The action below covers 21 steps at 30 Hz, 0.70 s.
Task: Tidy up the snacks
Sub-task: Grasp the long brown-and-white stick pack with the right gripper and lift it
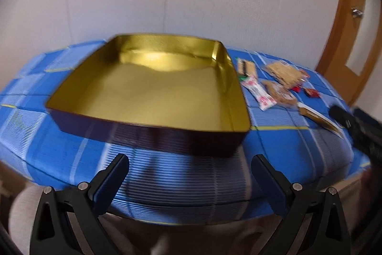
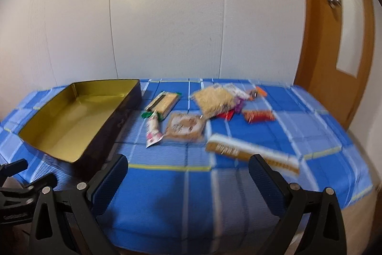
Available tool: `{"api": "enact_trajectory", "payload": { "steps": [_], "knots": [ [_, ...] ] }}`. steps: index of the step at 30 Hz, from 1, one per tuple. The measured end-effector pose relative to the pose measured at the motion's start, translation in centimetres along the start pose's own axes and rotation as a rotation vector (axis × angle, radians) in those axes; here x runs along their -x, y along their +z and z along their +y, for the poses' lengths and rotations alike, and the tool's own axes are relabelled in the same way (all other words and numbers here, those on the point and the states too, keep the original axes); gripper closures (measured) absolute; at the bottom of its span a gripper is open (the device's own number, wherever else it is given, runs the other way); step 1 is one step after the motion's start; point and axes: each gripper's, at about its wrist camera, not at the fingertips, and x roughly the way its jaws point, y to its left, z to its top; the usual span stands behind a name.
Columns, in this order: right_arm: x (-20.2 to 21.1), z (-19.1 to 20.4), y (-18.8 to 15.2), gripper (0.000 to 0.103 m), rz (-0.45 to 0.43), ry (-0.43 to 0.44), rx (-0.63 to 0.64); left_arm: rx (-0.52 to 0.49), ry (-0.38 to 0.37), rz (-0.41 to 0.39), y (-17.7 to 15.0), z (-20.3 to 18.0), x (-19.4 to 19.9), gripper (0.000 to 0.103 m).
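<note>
Both my hand-held grippers, left (image 1: 189,173) and right (image 2: 188,173), gape wide, holding nothing. Gold-lined tin (image 2: 78,121) empty; snacks (image 2: 186,127) scattered beside it on worktop (image 2: 167,183).

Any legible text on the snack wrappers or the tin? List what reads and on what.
None reads; both views are motion-blurred.
Long brown and white bar: dark lettering along it, too blurred to read.
White and pink stick packet: print smeared, unreadable.
Square biscuit packet: dark marks, unreadable.
Orange-red wrapper: light lettering, unreadable.
Gold-lined tin: no text visible on its dark wall.
</note>
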Motion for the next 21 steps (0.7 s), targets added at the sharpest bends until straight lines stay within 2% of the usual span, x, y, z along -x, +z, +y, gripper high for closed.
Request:
{"api": "enact_trajectory", "payload": {
  "steps": [5,8,12,14,16,18,21],
  "knots": [
    [-3.4,-3.9,2.9,0.003,0.065,-0.012,0.071,0.034,-0.097,0.032,-0.4,0.1,-0.6,0.000],
    [-6.3,-6.2,3.4,0.015,0.160,-0.009,0.138,0.018,-0.104,0.024,-0.7,-0.4,-0.5,0.000],
    [-9.9,-9.9,3.0,0.023,0.327,0.072,0.132,-0.020,-0.118,0.023,-0.9,-1.3,-0.3,0.000],
    [-11.1,-11.3,2.5,0.024,0.394,0.096,0.132,-0.032,-0.124,0.025,-0.8,-1.6,-0.4,0.000],
    [-11.6,-12.3,1.9,0.028,0.428,0.109,0.141,-0.045,-0.128,0.022,-0.7,-2.0,-0.4,0.000],
    [-12.0,-13.1,1.4,0.037,0.475,0.149,0.125,-0.061,-0.130,0.019,-0.7,-2.4,-0.5,0.000],
    [-11.3,-13.5,0.8,0.039,0.489,0.223,0.065,-0.099,-0.124,0.002,-0.8,-3.1,-0.3,0.000]
  ]
}}
